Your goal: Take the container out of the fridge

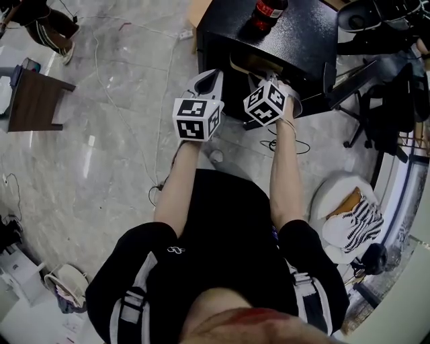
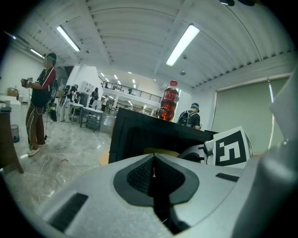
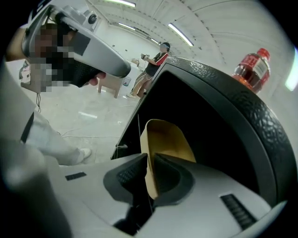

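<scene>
A black fridge [image 1: 295, 33] stands open towards me, with a red-capped cola bottle [image 1: 267, 12] on its top. A tan, thin-walled container [image 3: 167, 139] sits tilted in the fridge's dark opening [image 3: 209, 153]. My right gripper [image 3: 150, 174] is shut on the container's near rim; in the head view that gripper [image 1: 270, 75] reaches into the opening. My left gripper [image 2: 153, 160] is shut with nothing in it, held just left of the right one in front of the fridge [image 2: 139, 135]. The container's far side is hidden in the dark interior.
A brown stool [image 1: 33, 101] stands at the left and cables [image 1: 161, 101] trail over the marble floor. A black office chair [image 1: 383, 101] and a white seat with striped cloth [image 1: 349, 215] are at the right. A person [image 2: 41, 107] stands far off.
</scene>
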A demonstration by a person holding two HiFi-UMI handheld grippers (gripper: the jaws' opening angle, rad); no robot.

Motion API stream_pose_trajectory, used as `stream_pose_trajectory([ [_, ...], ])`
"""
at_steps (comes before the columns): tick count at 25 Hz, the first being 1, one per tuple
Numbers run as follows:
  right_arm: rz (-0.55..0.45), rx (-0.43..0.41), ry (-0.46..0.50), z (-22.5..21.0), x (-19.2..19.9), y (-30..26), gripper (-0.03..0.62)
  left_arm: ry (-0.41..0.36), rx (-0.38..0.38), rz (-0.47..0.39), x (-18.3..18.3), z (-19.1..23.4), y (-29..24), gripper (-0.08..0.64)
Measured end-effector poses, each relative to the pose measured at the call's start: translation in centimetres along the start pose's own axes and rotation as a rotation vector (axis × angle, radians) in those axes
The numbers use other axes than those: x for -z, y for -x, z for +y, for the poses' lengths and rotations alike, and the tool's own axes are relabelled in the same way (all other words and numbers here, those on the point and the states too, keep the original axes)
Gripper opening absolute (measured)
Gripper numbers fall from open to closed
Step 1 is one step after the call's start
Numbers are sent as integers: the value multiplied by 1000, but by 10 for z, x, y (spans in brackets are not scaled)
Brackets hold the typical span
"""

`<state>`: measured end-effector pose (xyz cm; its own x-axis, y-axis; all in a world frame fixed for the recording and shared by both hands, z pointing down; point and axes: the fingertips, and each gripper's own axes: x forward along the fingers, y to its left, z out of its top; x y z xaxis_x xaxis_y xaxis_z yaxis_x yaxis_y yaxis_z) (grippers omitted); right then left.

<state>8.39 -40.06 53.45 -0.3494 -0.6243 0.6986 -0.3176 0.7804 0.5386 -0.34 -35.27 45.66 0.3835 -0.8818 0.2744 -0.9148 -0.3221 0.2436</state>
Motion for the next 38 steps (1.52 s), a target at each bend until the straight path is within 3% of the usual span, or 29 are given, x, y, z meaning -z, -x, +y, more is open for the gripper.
stream_pose_trajectory([
  [7,-16,-21,-6,6,-6,11,20,-28,7,-6,-6,-8,5,8],
  [18,-332,-10,-456,5,-26,75,18,-33,-1,-26,-13,-12,18,8],
  [29,-516,-97,-698,21,-12,126,18,-60,43,-20,-12,-34,26,8],
  [38,-678,-99,-851,30,-8,152,18,-103,84,-26,-17,-50,29,8],
])
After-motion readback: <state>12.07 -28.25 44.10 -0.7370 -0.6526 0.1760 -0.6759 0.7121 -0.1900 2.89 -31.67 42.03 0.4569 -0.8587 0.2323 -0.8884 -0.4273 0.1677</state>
